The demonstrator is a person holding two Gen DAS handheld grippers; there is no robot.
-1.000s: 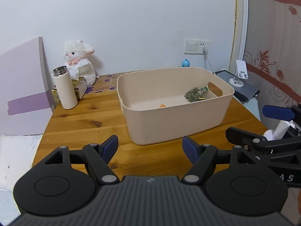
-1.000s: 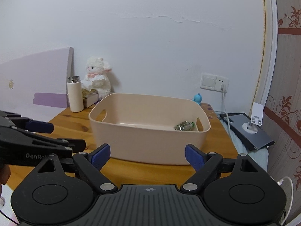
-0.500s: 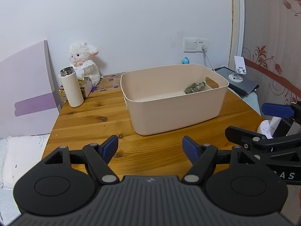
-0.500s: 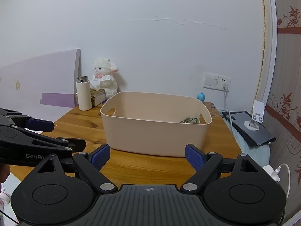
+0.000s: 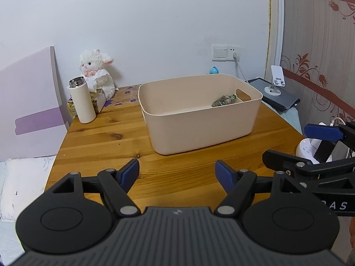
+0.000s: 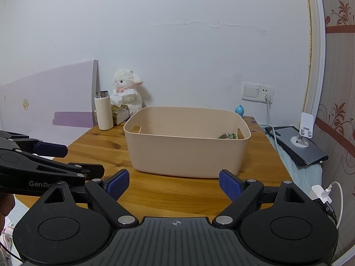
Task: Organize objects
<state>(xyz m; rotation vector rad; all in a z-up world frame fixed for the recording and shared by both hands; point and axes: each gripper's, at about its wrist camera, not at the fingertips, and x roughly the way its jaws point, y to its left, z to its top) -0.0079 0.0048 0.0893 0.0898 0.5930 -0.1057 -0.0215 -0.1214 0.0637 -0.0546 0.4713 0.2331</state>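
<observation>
A beige plastic bin (image 5: 199, 119) stands on the wooden table (image 5: 106, 141); it also shows in the right wrist view (image 6: 186, 150). Inside, at its right end, lies a small greenish crumpled packet (image 5: 224, 100), partly seen in the right wrist view (image 6: 227, 135). My left gripper (image 5: 177, 173) is open and empty, held above the table's near edge, short of the bin. My right gripper (image 6: 174, 184) is open and empty, also short of the bin. Each gripper shows at the other view's side.
A white flask (image 5: 82, 100), a tissue box (image 5: 98, 98) and a white plush lamb (image 5: 96, 71) stand at the table's back left. A purple board (image 5: 28, 102) leans on the left. A tablet with a phone stand (image 5: 277, 93) lies right of the table. A charger (image 6: 321, 194) hangs at the right.
Both grippers have drawn back from the bin and risen, so the bin looks smaller and farther. Both stay open and empty.
</observation>
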